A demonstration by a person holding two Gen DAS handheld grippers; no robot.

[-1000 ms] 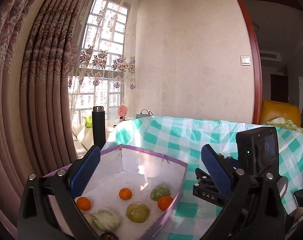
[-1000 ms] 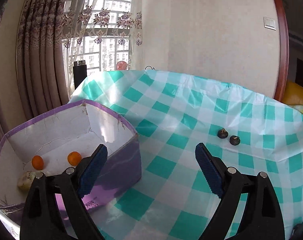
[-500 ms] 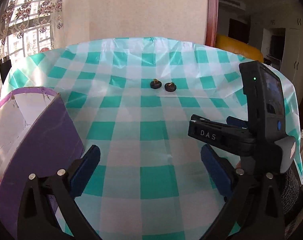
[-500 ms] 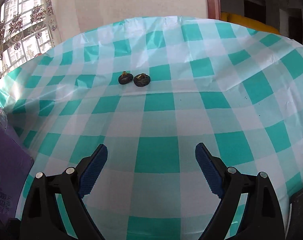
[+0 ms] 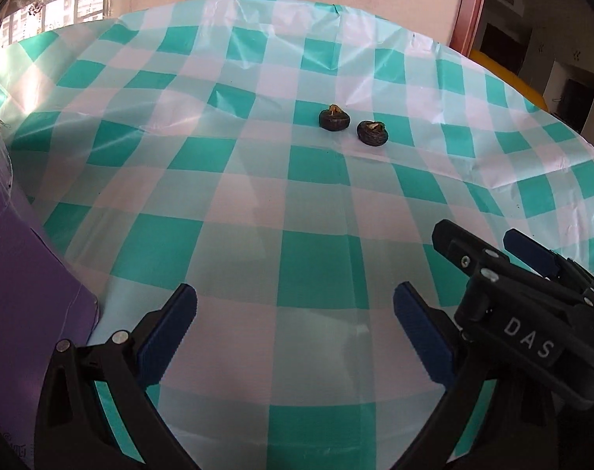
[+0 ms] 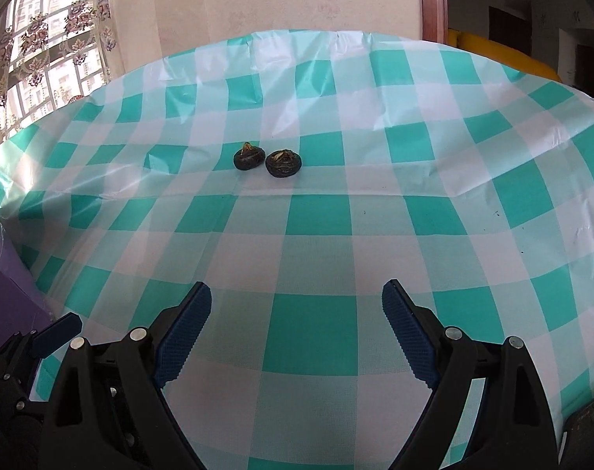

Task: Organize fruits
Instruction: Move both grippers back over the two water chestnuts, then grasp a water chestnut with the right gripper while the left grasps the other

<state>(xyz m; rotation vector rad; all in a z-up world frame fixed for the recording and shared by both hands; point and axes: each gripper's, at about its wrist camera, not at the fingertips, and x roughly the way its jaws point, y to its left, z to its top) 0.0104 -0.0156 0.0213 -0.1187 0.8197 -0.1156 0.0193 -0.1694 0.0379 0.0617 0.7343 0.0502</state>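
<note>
The 2 dark fruits lie side by side toward the far part of the tabletop (image 6: 320,352), on a pale square of the checked cloth: the left fruit (image 6: 249,157) and the right fruit (image 6: 283,163) look almost touching from your right wrist camera, but a small gap shows between them from the left one. Each has a dry brownish tip on top. What kind of fruit they are I cannot tell.

Your right gripper (image 6: 297,329) points down toward them with its blue fingers (image 6: 183,337) released and wide, nothing between them. Your left gripper (image 5: 295,327) is just beside it, also with fingers spread and empty. Both are well apart from the fruits.

At the near left edge you see the wall of the purple box (image 5: 26,286); this is probably where the fruits belong.

I judge that you are in the approach step, before any grasp. For the next move, bring 1 gripper forward and lower until 1 fruit sits between the fingers, then clench gently. Because the fruits are so close, choose the outer side, or the neighbour may roll away.
</note>
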